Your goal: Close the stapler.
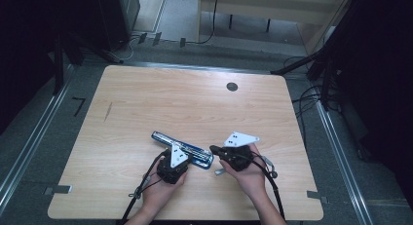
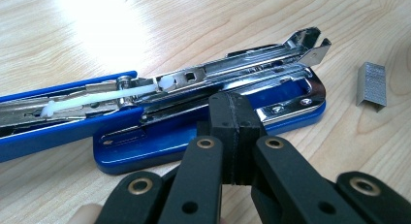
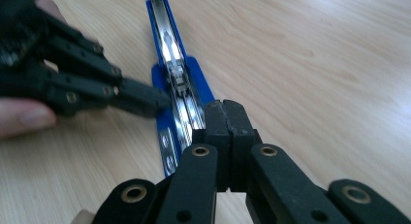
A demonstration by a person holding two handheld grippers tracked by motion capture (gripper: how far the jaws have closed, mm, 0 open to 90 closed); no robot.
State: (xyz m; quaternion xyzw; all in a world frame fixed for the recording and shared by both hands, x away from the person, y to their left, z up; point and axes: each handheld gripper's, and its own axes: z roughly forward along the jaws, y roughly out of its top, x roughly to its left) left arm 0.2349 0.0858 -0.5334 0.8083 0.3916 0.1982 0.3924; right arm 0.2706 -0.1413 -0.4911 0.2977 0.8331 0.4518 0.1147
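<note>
A blue stapler (image 1: 182,148) lies opened flat near the table's front middle. Its metal magazine (image 2: 232,71) is exposed above the blue base (image 2: 160,146). My left gripper (image 1: 181,159) is shut with nothing between its pads (image 2: 232,100). Its tip sits over the near edge of the base, and I cannot tell whether it touches. My right gripper (image 1: 214,149) is also shut and empty (image 3: 224,107), its tip at the stapler's (image 3: 169,59) right end, right over the magazine. The left gripper (image 3: 145,100) comes in from the side there. A strip of staples (image 2: 372,83) lies loose on the table beside the stapler's end.
The light wooden table (image 1: 160,103) has a round cable hole (image 1: 232,86) at the back right. In the high view the staple strip (image 1: 219,172) lies just in front of my right gripper. Cables trail from both grippers over the front edge.
</note>
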